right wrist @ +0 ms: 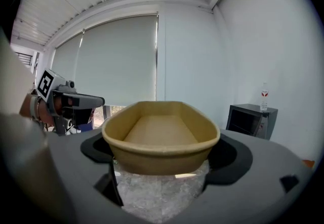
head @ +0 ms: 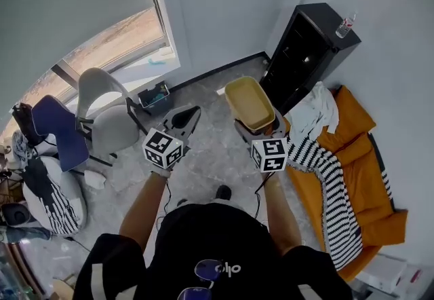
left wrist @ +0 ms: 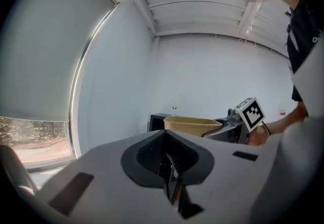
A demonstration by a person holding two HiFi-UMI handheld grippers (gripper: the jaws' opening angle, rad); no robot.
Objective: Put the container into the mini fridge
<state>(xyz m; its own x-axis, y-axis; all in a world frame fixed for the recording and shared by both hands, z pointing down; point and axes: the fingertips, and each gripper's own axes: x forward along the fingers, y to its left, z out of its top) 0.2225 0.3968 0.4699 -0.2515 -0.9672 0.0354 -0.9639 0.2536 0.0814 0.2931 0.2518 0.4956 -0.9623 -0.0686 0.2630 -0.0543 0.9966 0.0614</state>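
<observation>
One tan oval paper container (right wrist: 161, 134) is clamped in the right gripper (head: 260, 130); the left gripper (head: 183, 119) is pinched together. One black mini fridge (head: 305, 54) stands on the grey floor (head: 203, 163).

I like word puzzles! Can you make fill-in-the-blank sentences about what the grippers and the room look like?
The right gripper holds a tan container that is ___ inside.
The left gripper's jaws are ___.
A bottle stands on ___ of the black mini fridge.
Missing words: empty, shut, top.
</observation>
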